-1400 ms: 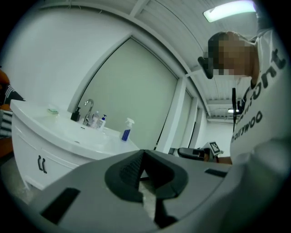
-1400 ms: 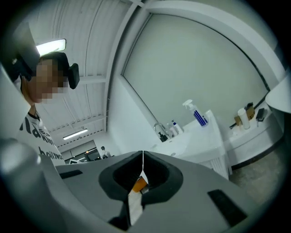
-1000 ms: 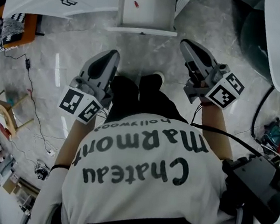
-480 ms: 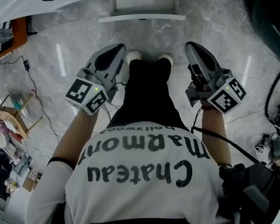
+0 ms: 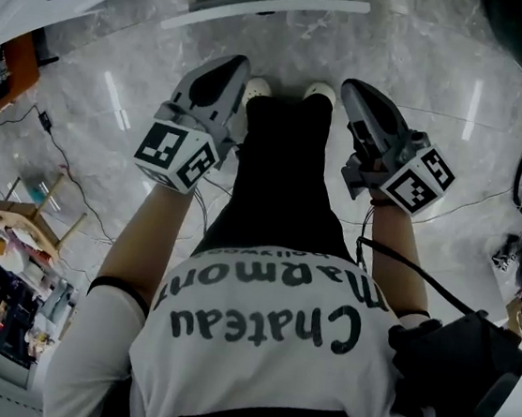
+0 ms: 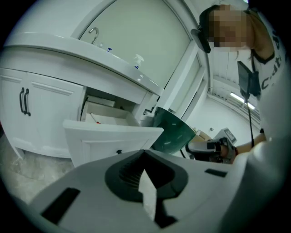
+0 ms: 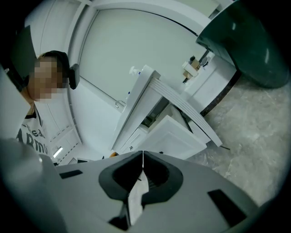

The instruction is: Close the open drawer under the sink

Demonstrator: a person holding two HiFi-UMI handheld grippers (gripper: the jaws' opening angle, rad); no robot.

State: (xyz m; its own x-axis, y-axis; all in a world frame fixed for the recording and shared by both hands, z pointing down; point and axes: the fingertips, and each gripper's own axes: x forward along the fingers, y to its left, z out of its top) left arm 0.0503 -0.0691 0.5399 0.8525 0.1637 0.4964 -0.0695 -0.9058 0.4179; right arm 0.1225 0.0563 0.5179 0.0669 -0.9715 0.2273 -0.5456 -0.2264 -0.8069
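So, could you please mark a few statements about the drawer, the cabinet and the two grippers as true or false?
1. The white drawer stands open. True.
2. The left gripper grips the drawer's front. False: its fingers are shut on nothing, and it is apart from the drawer.
3. The right gripper is shut and empty. True.
4. The handles on the cabinet door beside the drawer are white. False: they are dark.
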